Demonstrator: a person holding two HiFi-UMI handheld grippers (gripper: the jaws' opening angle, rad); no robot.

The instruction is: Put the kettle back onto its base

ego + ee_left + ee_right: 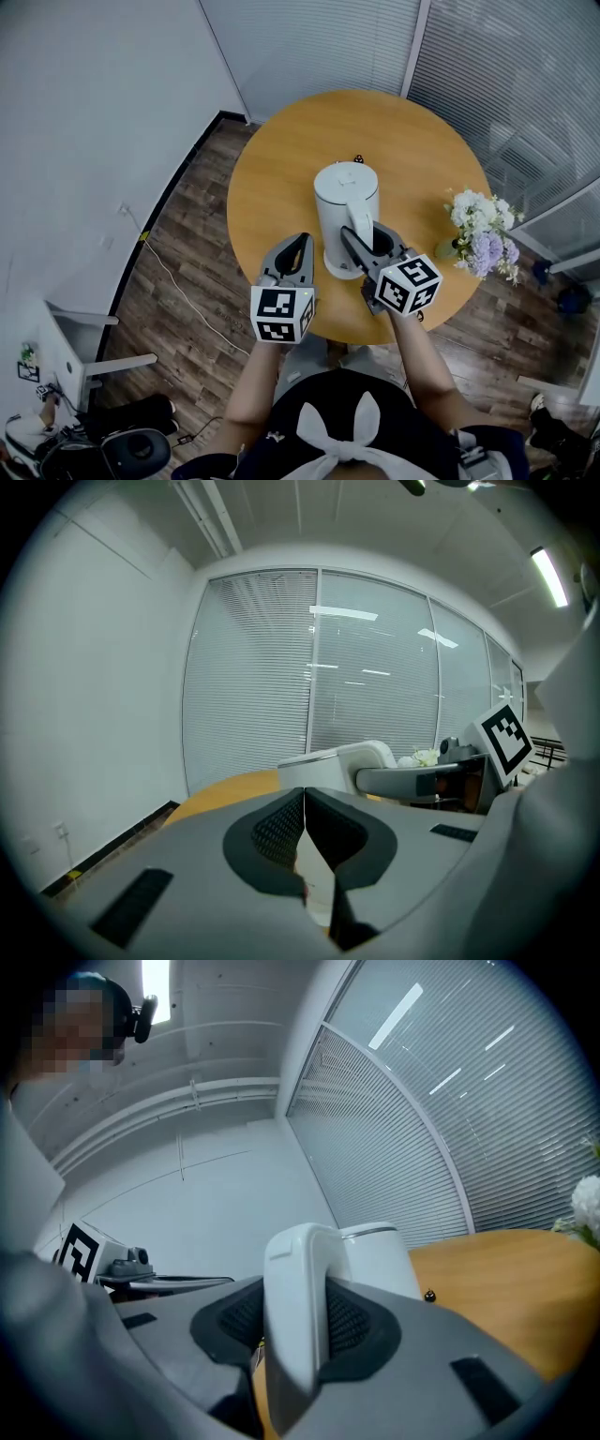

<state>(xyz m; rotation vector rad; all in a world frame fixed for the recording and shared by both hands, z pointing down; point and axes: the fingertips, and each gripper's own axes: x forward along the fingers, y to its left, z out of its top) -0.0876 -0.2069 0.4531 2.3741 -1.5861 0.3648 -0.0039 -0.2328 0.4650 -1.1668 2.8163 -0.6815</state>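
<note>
A white electric kettle (345, 202) stands upright near the middle of a round wooden table (281, 159). A wider white base (335, 270) shows at its foot; I cannot tell whether the kettle rests on it or hangs just above. My right gripper (367, 240) is shut on the kettle's handle (292, 1307), whose white bar fills the gap between the dark pads (352, 1321). The kettle body (380, 1260) rises just behind. My left gripper (300, 246) hovers left of the kettle, shut and holding nothing, its pads (281, 832) pressed together. The kettle's lid (328, 761) shows beyond them.
A bunch of white and lilac flowers (483, 234) stands at the table's right edge. A small dark object (357, 157) lies on the table behind the kettle. Blinds and glass walls close the far side. A cable (173, 277) runs across the wooden floor at the left.
</note>
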